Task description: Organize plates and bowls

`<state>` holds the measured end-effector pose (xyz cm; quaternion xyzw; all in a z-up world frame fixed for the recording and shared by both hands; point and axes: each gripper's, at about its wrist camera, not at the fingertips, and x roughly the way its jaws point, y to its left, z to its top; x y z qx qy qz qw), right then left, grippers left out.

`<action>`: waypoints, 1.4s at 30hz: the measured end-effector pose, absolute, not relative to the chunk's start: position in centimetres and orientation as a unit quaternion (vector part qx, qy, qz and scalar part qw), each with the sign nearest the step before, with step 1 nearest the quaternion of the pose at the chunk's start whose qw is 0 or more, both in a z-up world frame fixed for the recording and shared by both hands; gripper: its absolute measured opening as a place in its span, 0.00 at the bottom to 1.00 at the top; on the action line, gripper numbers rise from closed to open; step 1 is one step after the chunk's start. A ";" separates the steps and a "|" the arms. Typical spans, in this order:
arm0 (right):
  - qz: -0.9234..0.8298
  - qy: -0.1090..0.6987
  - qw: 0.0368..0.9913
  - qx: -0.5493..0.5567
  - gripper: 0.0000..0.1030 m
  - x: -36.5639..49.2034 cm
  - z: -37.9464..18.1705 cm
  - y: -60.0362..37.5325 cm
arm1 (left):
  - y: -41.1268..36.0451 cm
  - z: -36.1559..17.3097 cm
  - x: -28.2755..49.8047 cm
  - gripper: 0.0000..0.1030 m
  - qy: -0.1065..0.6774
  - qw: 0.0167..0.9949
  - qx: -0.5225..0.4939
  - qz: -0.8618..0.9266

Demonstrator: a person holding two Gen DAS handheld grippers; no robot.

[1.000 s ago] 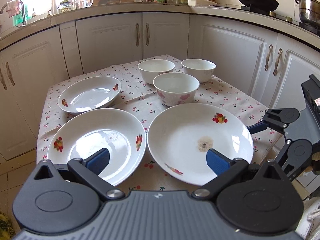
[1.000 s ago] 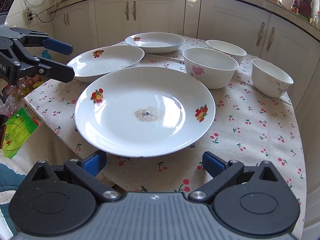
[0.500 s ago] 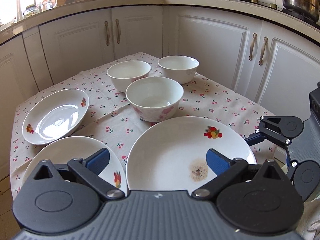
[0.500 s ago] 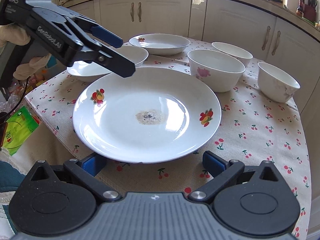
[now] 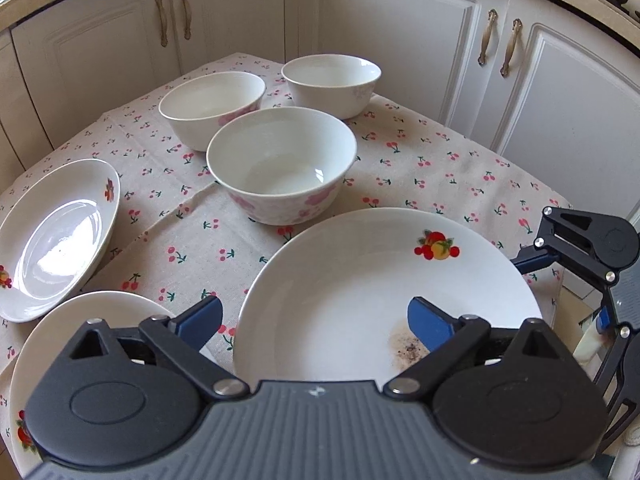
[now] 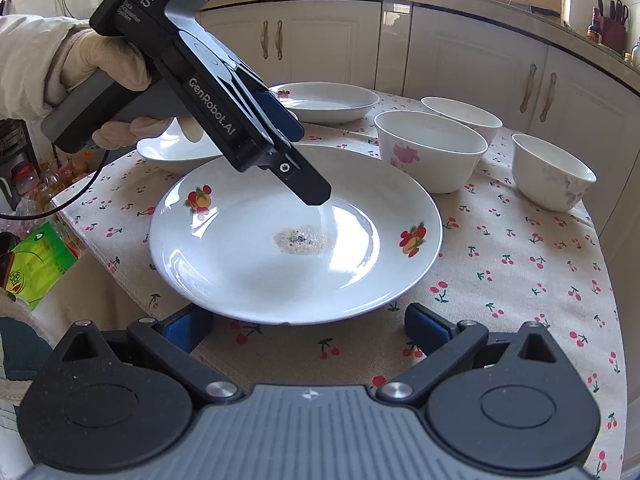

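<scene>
Approach step. Your left tongs [image 5: 314,316] straddle the near rim of the big stained plate [image 6: 296,236] at the front of the surface [image 6: 500,280]; jaws gaping, just been narrowing, nothing pinched yet. Right tongs [image 6: 308,328] wait spread before the same plate, empty. Next, likely: settle on the rim, close, lift toward the other plates [image 5: 60,236].
</scene>
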<state>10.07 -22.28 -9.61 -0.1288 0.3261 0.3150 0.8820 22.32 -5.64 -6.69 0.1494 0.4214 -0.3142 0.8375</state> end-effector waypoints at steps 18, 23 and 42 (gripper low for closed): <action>0.338 0.325 0.875 -0.120 1.00 10.6 -9.2 -22.3 | -6.4 -7.4 23.2 0.85 0.461 0.811 0.147 -0.328; 0.331 0.323 0.877 -0.127 1.00 10.6 -9.1 -23.1 | -6.6 -7.4 23.6 0.85 0.461 0.806 0.140 -0.343; 0.327 0.333 0.874 -0.132 1.00 11.0 -9.0 -22.4 | -6.1 -7.4 23.9 0.85 0.459 0.802 0.131 -0.358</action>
